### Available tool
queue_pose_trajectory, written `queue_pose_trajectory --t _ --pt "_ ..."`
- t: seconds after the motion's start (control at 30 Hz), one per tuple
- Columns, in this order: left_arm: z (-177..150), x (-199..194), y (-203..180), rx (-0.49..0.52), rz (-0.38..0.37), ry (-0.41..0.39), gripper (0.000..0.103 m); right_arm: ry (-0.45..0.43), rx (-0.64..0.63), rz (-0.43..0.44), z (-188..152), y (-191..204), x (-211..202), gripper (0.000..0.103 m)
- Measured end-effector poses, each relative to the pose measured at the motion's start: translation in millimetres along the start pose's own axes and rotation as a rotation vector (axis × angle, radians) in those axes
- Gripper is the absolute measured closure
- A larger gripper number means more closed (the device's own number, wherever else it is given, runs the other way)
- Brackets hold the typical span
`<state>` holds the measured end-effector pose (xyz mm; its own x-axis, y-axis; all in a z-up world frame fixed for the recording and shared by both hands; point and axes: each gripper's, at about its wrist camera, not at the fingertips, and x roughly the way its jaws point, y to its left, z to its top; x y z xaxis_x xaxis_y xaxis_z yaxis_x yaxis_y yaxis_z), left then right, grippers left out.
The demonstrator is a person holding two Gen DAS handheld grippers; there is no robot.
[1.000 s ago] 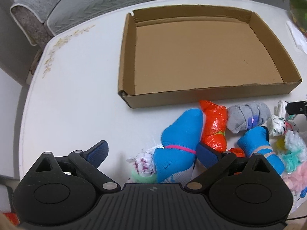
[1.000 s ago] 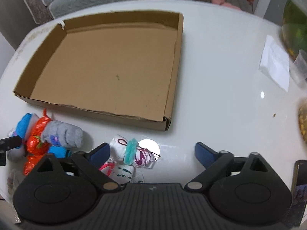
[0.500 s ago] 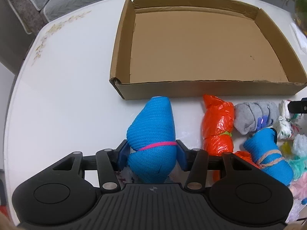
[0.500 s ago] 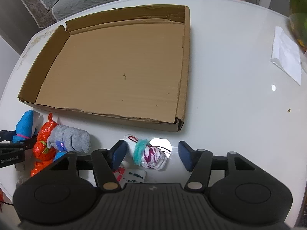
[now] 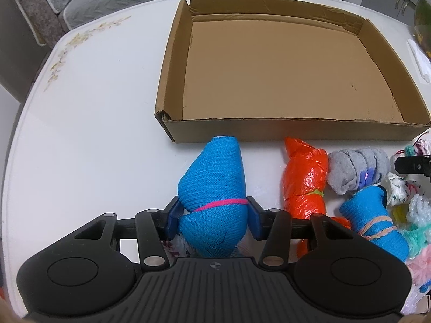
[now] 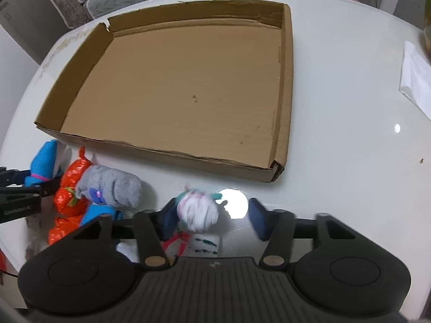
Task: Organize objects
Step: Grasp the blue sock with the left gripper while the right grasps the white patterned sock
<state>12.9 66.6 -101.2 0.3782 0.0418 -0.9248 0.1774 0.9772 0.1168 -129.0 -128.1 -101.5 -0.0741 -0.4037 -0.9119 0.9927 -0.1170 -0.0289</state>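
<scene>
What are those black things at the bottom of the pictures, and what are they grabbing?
They are two grabbers, each with two fingers, and a person holds one in each hand. Each grabber carries its own camera, so one picture looks out from the left one and one from the right.

On the white table sits an empty cardboard box. In front of it lies a pile of rolled bundles: an orange one, a grey one and others.

The left gripper squeezes a blue sock roll with a pink band. The right gripper has a white patterned roll between its fingers, but it is not pinched yet.
</scene>
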Motion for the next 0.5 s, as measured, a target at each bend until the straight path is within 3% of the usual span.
queue_pose_trajectory --t 0.07,0.1,0.37,0.5 --pt "0 0 1 0.001 0.000 -0.003 0.047 0.002 0.005 0.009 0 0 0 0.079" --pt "0 0 1 0.002 0.002 -0.005 0.047 0.003 0.008 0.012 0 -1 -1 0.081" --pt "7 -23 5 -0.008 0.012 -0.037 0.048 -0.038 0.008 0.042 -5 -6 -28 0.082" --pt "22 -55 7 0.004 -0.001 -0.081 0.048 -0.143 -0.023 0.076 -10 0 -66 0.082"
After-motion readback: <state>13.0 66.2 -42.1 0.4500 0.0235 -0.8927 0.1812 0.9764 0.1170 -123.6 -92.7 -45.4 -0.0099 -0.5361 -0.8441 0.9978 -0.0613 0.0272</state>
